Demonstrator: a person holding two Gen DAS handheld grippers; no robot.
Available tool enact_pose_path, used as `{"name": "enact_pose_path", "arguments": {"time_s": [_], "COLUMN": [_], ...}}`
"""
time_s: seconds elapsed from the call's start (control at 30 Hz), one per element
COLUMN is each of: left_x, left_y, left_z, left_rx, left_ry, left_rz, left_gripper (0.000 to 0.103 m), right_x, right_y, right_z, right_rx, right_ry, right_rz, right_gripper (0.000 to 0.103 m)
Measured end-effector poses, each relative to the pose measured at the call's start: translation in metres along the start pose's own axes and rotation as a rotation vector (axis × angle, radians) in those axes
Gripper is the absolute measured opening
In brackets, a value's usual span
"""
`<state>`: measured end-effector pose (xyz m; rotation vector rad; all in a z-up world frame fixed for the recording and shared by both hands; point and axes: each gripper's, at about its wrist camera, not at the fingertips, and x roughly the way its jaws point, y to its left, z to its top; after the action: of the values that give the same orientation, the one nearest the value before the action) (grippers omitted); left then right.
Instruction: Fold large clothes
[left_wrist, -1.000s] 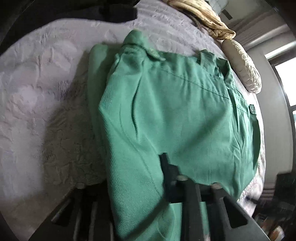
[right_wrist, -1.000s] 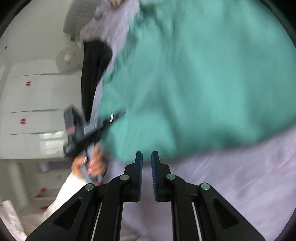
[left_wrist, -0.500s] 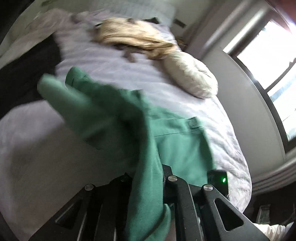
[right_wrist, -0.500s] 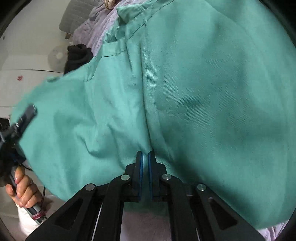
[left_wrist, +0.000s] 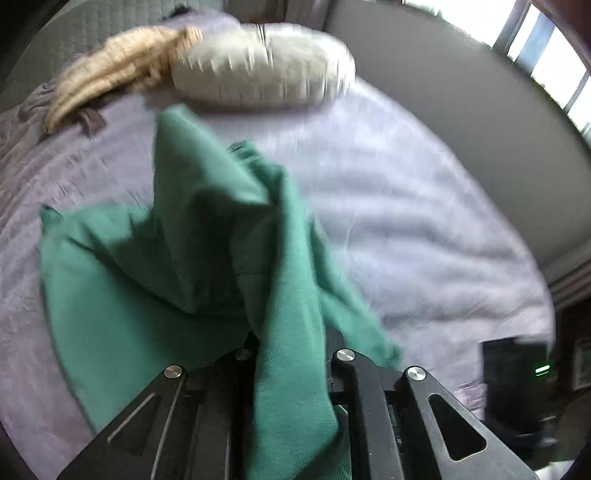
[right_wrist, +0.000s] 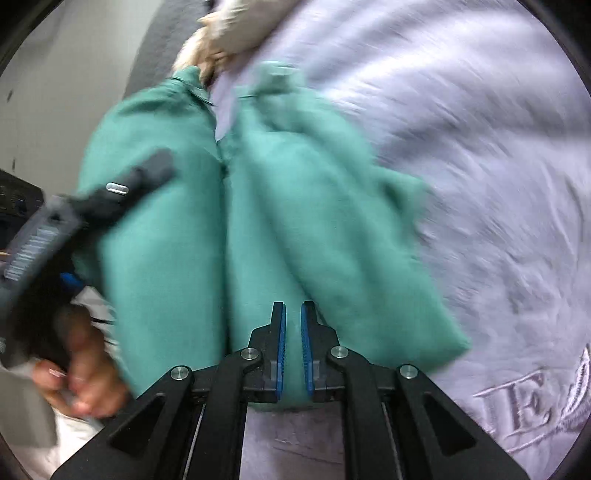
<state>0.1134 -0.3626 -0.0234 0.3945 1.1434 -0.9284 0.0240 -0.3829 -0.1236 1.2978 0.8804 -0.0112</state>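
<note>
Item: green trousers (left_wrist: 155, 273), on the bed (left_wrist: 424, 229), near the pillow (left_wrist: 262, 66).

Change: a second ago they lay flat and spread; now we have them lifted and bunched, one end carried towards the pillow (both views blur with motion).

Left tongs (left_wrist: 291, 354): clamped on a thick fold of cloth.

Right tongs (right_wrist: 291, 332): narrow gap, nothing between the pads; cloth lies behind.

Reading: we judge a fold is under way, not yet laid down.
</note>
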Motion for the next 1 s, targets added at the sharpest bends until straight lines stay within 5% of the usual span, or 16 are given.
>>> {"name": "enact_pose_path", "arguments": {"time_s": [0.03, 0.1, 0.17, 0.37, 0.4, 0.47, 0.67, 0.83, 0.9, 0.97, 1.0], "left_x": [0.009, 0.009, -0.004, -0.053, -0.063, -0.081, -0.080, -0.058, -0.054, -0.055, -0.054], "left_y": [-0.001, -0.004, -0.006, -0.013, -0.006, 0.022, 0.103, 0.117, 0.115, 0.120, 0.122], "left_z": [-0.003, -0.008, -0.009, -0.014, -0.018, -0.035, -0.088, -0.130, -0.139, -0.144, -0.146], "left_rx": [0.002, -0.011, -0.006, 0.033, 0.015, -0.059, -0.269, -0.339, -0.340, -0.364, -0.366], "left_ry": [0.023, 0.014, -0.041, -0.149, -0.178, -0.202, -0.093, -0.022, -0.036, -0.051, -0.052], "left_rz": [0.009, 0.001, -0.024, -0.081, -0.069, -0.018, 0.180, 0.156, 0.159, 0.163, 0.163], "left_gripper": [0.026, 0.066, 0.081, 0.081, 0.081, 0.081, 0.081, 0.081, 0.083, 0.092, 0.092], "right_x": [0.000, 0.000, 0.002, -0.023, -0.031, -0.038, -0.063, -0.040, -0.019, -0.018, -0.027], "right_y": [-0.006, -0.011, -0.013, -0.027, -0.028, -0.031, 0.011, 0.065, 0.081, 0.083, 0.079], "right_z": [-0.001, -0.003, -0.003, 0.011, 0.011, 0.010, -0.005, -0.009, -0.004, 0.004, 0.009], "right_rx": [0.022, 0.028, 0.035, 0.068, 0.073, 0.073, -0.115, -0.366, -0.430, -0.408, -0.347], "right_ry": [-0.002, -0.003, 0.000, -0.009, -0.032, -0.069, -0.123, -0.086, -0.078, -0.111, -0.153], "right_rz": [0.024, 0.041, 0.049, 0.055, 0.061, 0.076, -0.065, -0.197, -0.289, -0.301, -0.243], "right_gripper": [0.011, 0.011, 0.011, 0.011, 0.016, 0.053, 0.060, 0.083, 0.080, 0.021, 0.017]}}
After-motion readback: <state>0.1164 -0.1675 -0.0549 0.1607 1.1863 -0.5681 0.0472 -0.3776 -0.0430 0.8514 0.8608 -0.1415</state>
